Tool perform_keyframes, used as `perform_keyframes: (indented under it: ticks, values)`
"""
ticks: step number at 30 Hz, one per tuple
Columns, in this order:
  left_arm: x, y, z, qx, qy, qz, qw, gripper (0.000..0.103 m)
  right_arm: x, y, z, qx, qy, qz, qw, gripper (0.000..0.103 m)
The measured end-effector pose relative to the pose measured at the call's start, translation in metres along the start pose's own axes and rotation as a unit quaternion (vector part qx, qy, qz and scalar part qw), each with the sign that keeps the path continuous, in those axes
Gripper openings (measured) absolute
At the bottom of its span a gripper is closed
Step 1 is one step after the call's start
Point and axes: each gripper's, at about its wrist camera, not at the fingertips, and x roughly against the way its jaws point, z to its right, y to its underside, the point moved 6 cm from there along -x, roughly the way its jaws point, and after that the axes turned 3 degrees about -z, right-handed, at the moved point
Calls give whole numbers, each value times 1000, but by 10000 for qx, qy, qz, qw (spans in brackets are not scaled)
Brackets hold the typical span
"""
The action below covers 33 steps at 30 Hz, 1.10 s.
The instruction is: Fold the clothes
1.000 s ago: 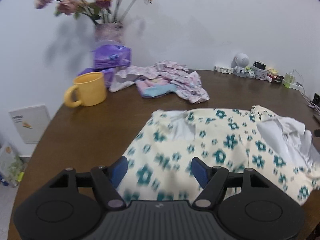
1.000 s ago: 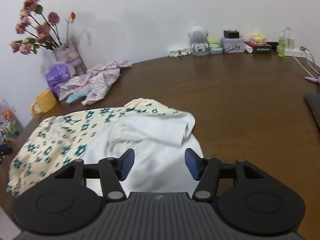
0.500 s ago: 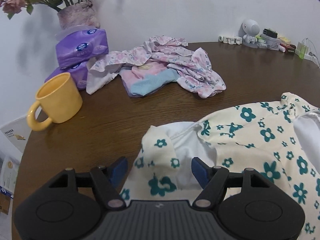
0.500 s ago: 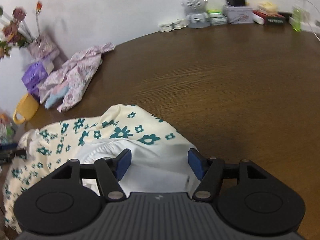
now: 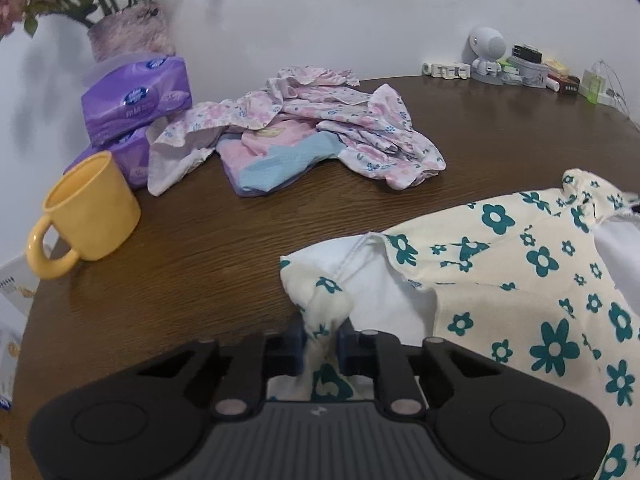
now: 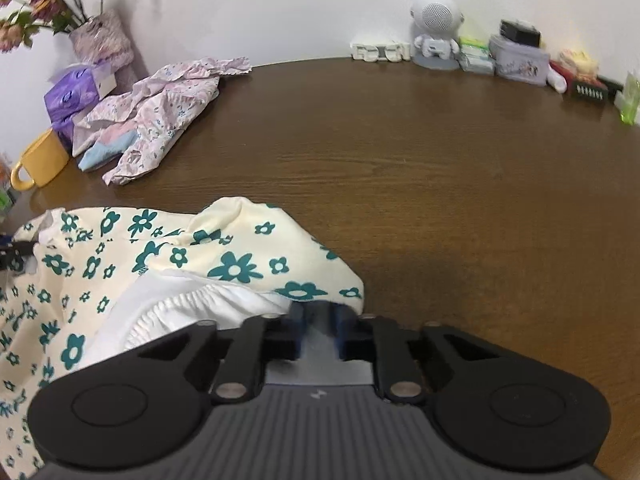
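L gripper [image 5: 321, 340] is closed on a bunched corner of the garment [image 5: 520, 280]: cream fabric w/ teal flowers, white inside showing. The pinched bit sticks up between the blue pads [image 5: 297, 340], jaws nearly together w/ cloth filling the gap. The rest of the garment spreads to the right across the table [image 5: 200, 240], lying rumpled, white lining exposed near the grip.

R gripper [image 6: 320, 330] is also clamped on the garment [image 6: 224, 256], at its near right edge. Jaws are drawn close; the flowered hem drapes over the tips and white/grey cloth sits between the pads [image 6: 298, 330]. From this view the garment runs left, w/ a gathered white band visible under the flowered layer. Table [image 6: 440, 180] to the right of it is bare wood.

Further back, left side: a heap of pink/blue clothes [image 5: 304, 128], well apart from the garment. Beside the heap are purple tissue packs [image 5: 136, 96], stacked, and a yellow mug [image 5: 88, 208] in front of them, handle toward the camera. A vase [image 5: 130, 32] w/ flowers stands behind the packs by the wall. Small items incl. a white robot figure [image 6: 436, 28] and a tin [image 6: 518, 60] line the far table edge.
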Motion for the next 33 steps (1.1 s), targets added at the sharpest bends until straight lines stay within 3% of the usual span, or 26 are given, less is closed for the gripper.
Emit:
perform_keyframes:
  ticks: [8,11,13,14,15,17,21,29,31,33]
  values:
    - [2,2,-6,-64,-287,109,9995,8,-6,-43,-9,982,668,448,9919,5]
    - [1,3,-10,70,-242,101,9996,9,-13,-58,-10,1039,512,421,9924,7]
    - [3,3,-12,169,-181,123,9996,10,-15,-64,-3,713,314,380,9962,10]
    - [4,2,-13,236,-158,136,9995,15,-13,-66,3,511,184,394,9977,18]
    - [6,2,-16,340,-111,153,9992,16,-9,-65,9,305,50,429,9986,34]
    - [8,0,-20,440,-27,167,9989,23,1,-64,24,-92,-183,517,9985,48]
    - [5,-3,-23,449,-50,175,9988,38,7,-50,50,-344,-1,494,9982,53]
    - [-8,-6,-16,409,55,54,9991,37,-19,-38,58,-674,-371,152,9969,50]
    - [-10,-6,-16,452,87,30,9989,35,-22,-40,55,-616,-369,167,9973,43]
    - [-11,-7,-16,513,170,27,9985,28,-25,-43,53,-544,-374,151,9977,15]
